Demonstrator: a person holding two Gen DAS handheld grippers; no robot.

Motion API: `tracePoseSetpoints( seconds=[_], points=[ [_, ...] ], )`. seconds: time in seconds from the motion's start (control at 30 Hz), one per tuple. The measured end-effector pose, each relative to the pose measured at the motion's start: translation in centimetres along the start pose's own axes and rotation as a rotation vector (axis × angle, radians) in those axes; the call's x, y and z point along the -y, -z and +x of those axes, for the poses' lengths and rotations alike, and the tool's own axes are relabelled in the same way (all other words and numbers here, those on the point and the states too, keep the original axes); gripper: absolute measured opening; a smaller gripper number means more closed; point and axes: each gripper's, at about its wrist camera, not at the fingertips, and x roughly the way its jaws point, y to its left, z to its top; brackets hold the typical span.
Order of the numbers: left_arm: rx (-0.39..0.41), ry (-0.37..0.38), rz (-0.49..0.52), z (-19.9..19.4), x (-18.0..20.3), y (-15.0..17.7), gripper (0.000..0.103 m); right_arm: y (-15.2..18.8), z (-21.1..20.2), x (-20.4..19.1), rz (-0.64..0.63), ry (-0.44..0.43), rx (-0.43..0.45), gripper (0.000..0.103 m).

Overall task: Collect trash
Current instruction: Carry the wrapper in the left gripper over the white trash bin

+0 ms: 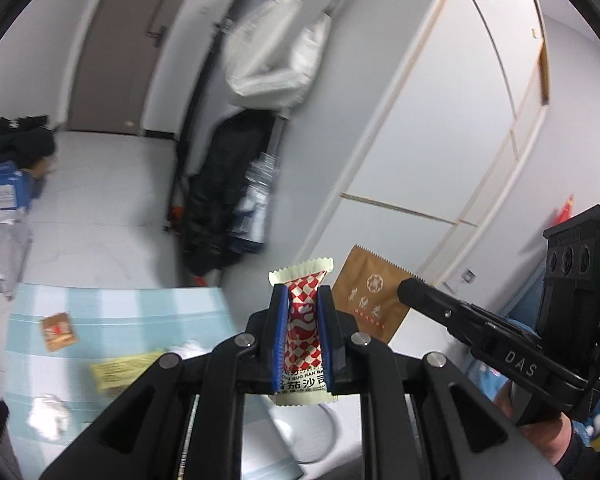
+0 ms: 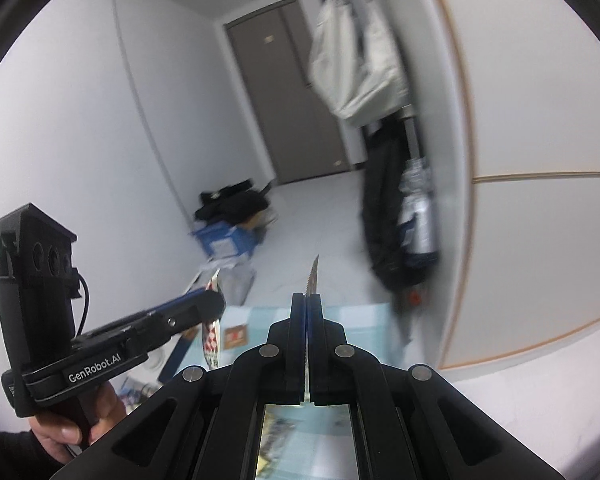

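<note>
My left tongs [image 1: 302,312] clamp an upright red-and-white checked sauce sachet [image 1: 303,320], my right tongs [image 2: 307,312] pinch a flat brown serrated paper packet [image 1: 374,298] edge-on, both raised above the littered blue-striped worktop [image 1: 120,308].

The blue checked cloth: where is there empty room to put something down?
Bare patch: the far middle of the blue checked cloth, beyond the small brown packet. Crowded: the near side, with the yellow wrapper and crumpled white tissues.
</note>
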Motion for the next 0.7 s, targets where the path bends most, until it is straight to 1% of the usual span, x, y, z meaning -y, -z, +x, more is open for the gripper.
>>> tracePoseSetpoints(
  seconds=[0.13,0.23,0.3,0.33,0.4,0.43,0.47,0.5,0.53,0.57,0.7],
  points=[
    [-0.075,0.071,0.038,3.0,2.0,0.8,0.01,1.1,-1.9,4.2,0.072,0.093,-0.005,0.0],
    [-0.161,0.145,0.071,6.1,3.7,2.4,0.011,3.3,-3.1,7.9,0.164,0.147,-0.022,0.0],
    [-0.241,0.203,0.06,8.9,4.4,3.9,0.011,4.8,-3.5,9.9,0.222,0.17,-0.035,0.0],
    [-0.27,0.214,0.049,9.9,4.7,4.4,0.011,5.7,-3.6,11.2,0.26,0.177,-0.042,0.0],
    [-0.309,0.191,0.047,12.1,5.2,5.4,0.011,7.4,-3.7,13.5,0.343,0.189,-0.048,0.0],
    [-0.344,0.214,0.046,13.6,5.4,6.0,0.011,8.3,-3.7,14.6,0.391,0.192,-0.045,0.0],
    [-0.358,0.207,0.051,14.7,5.6,6.6,0.011,9.2,-3.6,15.6,0.433,0.194,-0.048,0.0],
    [-0.37,0.206,0.054,15.4,5.8,6.9,0.011,10.0,-3.3,16.4,0.457,0.196,-0.057,0.0],
    [-0.402,0.227,0.052,16.6,6.0,7.5,0.011,10.9,-2.8,17.1,0.471,0.206,-0.072,0.0],
    [-0.416,0.226,0.055,17.4,6.0,8.0,0.011,11.8,-2.1,17.7,0.485,0.209,-0.089,0.0],
    [-0.474,0.2,0.09,20.1,5.9,9.9,0.01,14.4,-0.1,19.8,0.554,0.216,-0.132,0.0]
  ],
)
